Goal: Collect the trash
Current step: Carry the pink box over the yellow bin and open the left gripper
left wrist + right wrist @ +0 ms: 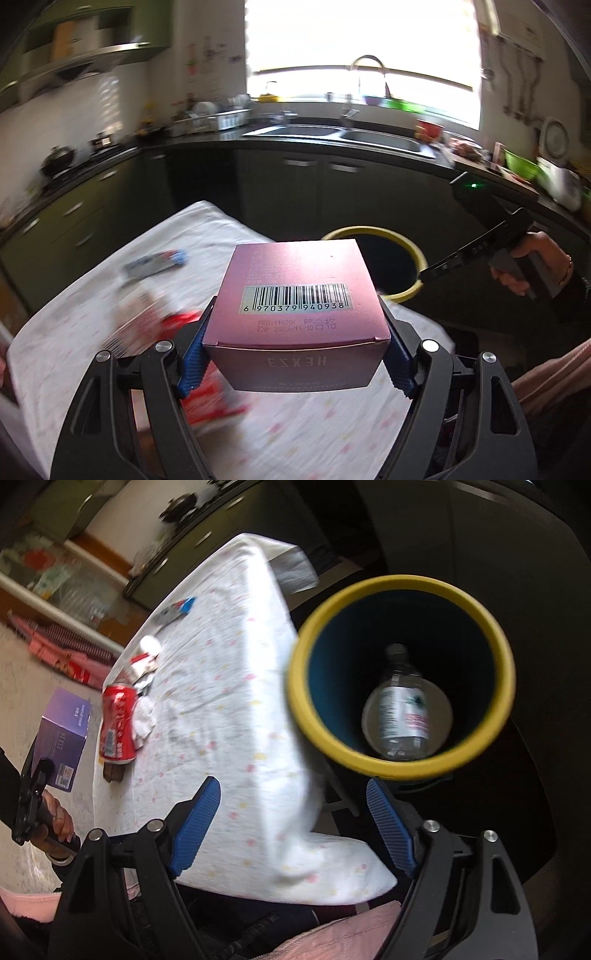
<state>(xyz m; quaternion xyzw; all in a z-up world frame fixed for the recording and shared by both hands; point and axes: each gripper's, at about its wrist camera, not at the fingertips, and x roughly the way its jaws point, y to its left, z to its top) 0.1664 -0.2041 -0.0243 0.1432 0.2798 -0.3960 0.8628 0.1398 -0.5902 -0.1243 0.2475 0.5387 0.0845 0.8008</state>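
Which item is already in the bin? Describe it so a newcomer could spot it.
Beside the cloth-covered table stands a dark bin with a yellow rim. At its bottom lies a clear plastic bottle with a white label, the only thing inside.

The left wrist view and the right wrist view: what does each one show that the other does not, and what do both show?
Only the left wrist view shows the barcode on the pink box, the kitchen sink and the window.

Only the right wrist view shows the plastic bottle lying inside the bin, and the red can clearly.

Both show the yellow-rimmed bin, the table's white cloth, and the box clamped in the left gripper. The right gripper is open and holds nothing.
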